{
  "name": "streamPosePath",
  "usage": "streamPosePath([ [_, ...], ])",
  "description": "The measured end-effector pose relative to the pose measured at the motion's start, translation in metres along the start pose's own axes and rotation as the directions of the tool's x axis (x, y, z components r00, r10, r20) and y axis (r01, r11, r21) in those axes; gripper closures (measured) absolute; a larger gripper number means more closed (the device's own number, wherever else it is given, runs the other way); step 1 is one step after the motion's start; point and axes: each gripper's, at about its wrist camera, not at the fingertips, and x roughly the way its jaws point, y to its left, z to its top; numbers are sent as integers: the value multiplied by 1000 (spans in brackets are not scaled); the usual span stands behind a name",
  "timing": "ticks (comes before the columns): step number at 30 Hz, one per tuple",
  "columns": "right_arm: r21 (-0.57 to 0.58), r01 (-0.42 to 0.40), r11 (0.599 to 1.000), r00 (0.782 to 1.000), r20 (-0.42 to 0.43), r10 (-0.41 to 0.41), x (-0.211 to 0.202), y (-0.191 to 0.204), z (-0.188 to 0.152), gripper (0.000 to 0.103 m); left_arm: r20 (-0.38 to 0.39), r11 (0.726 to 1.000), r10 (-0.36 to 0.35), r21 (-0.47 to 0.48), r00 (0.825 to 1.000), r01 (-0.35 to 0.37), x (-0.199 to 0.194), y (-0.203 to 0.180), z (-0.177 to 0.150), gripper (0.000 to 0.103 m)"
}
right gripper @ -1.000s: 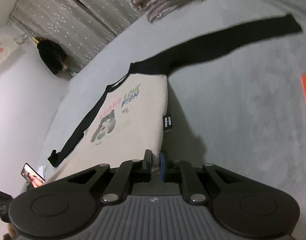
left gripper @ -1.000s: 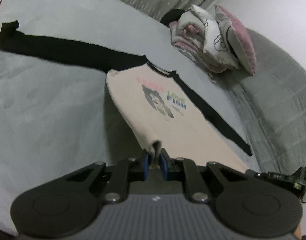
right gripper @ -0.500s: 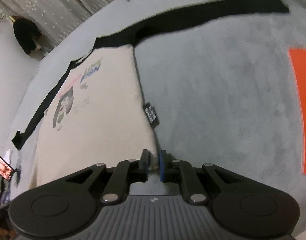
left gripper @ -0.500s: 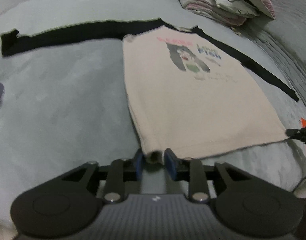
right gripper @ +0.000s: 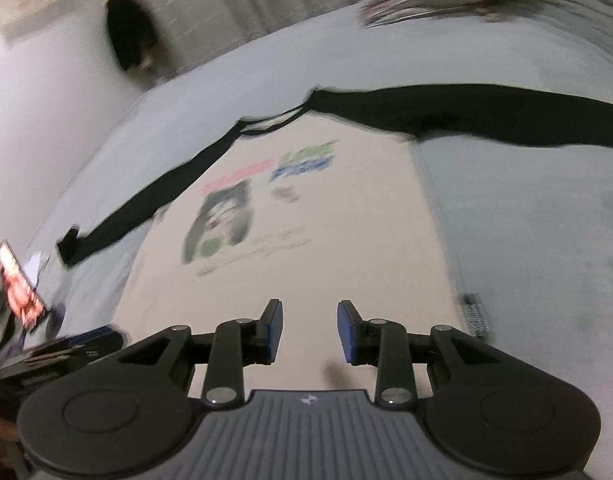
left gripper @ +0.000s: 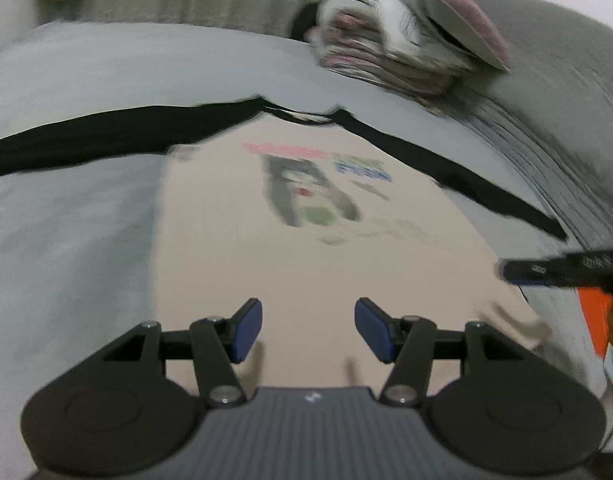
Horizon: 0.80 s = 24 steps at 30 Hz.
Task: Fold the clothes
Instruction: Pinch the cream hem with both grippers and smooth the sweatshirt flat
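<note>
We see both tools, left tool (left gripper: 308, 330) and right tool (right gripper: 309, 330), spread and empty over the shirt (left gripper: 306, 248). Its long axis runs straight ahead, collar far. Sleeves extend sideways, one nearer each tool.

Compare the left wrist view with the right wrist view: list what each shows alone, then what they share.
Left wrist only: a pink-backed cushion atop the bedding pile, an orange patch at right.

Right wrist only: a lit phone screen at left, a dark garment hanging by the curtain, the shirt's black side label.

Both: the cream raglan shirt with black sleeves flat on the grey bed cover, and open grippers, left, right.
</note>
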Motion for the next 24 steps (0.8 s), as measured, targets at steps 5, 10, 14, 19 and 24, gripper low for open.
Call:
streamPosePath([
  [5,-145,24,989,996,-87,-37,28,22,-37,72,-56,974,40,227,998,-26,12,-25,-32,48],
  [10,-169,-15,986,997,-80,2,-4,5,-65,72,-49,924,-1,383,999,20,-18,-31,-50,48],
  [14,-150,-68,986,996,-61,59,-18,1,-76,72,0,884,-76,463,997,67,-18,-45,-54,49],
  [19,-185,-109,977,991,-100,92,-8,12,-93,72,33,819,-104,570,994,66,6,-66,-65,65],
  [24,-279,-53,959,998,-35,45,-9,26,-101,72,41,857,-148,504,988,107,9,-63,-51,82],
])
